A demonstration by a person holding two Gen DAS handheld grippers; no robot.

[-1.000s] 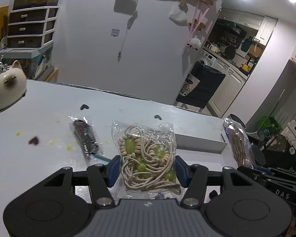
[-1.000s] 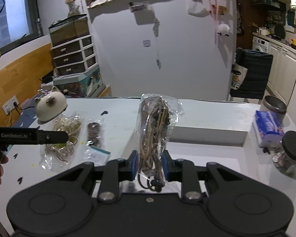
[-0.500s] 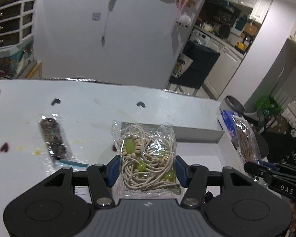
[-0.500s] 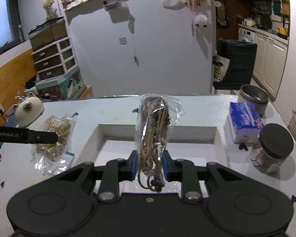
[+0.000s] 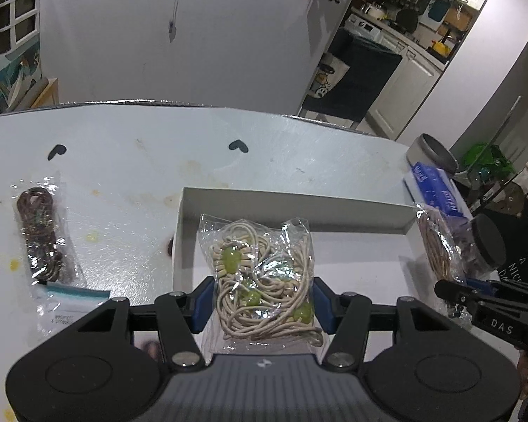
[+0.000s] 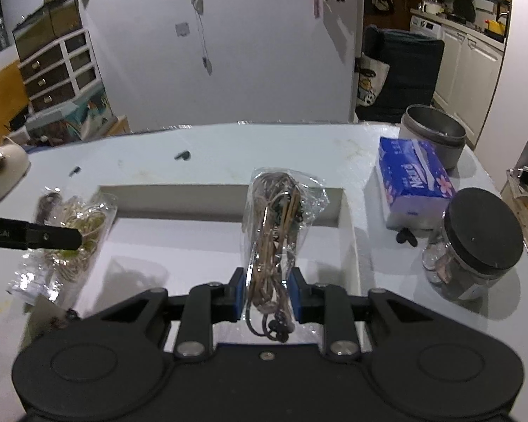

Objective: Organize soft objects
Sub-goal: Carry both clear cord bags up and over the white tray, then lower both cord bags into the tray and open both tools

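My left gripper [image 5: 262, 304] is shut on a clear bag of cream cord with green beads [image 5: 260, 274], held over the left part of a shallow white box [image 5: 299, 207]. My right gripper [image 6: 265, 293] is shut on a clear bag of brown cord [image 6: 274, 232], held over the right part of the same box [image 6: 179, 204]. The left gripper with its cream bag [image 6: 74, 235] shows at the left of the right wrist view. The right gripper's bag [image 5: 436, 246] shows at the right of the left wrist view. A third bag of dark brown cord [image 5: 40, 235] lies on the table left of the box.
A blue tissue pack [image 6: 415, 183], a black-lidded glass jar [image 6: 475, 246] and a grey metal pot [image 6: 433, 137] stand right of the box. A white cat-shaped ornament [image 6: 0, 172] sits at the far left. The white table [image 5: 140, 161] has stains and small dark marks.
Both grippers have moved forward and to the right with their bags, from over the bare table to over the white box. The dark cord bag now lies further left in view.
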